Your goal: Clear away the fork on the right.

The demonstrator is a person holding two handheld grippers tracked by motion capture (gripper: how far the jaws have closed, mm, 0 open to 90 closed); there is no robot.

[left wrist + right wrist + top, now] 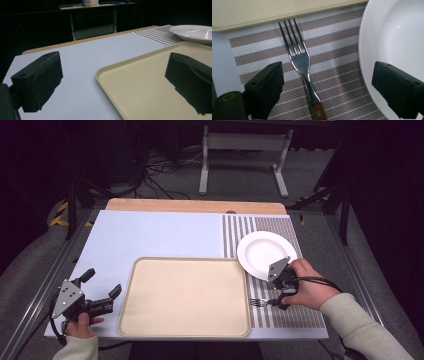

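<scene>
Placemat [337, 82]: striped, under the fork.
Fork [299, 57]: long axis between the jaws, tines toward tray [262, 12].
Right gripper [327, 82]: wide open, holding nothing.
Left gripper [112, 80]: open, empty.

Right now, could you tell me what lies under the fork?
The fork lies on the striped placemat, tines towards the tray. Its handle end is hidden beneath the right hand-held gripper.

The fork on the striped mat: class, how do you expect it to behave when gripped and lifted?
The fork looks like polished metal, so it is probably stiff yet slippery between the pads. It lies flat on the striped mat, so the jaws may struggle to get under it. Its wooden handle end probably offers better grip.
</scene>
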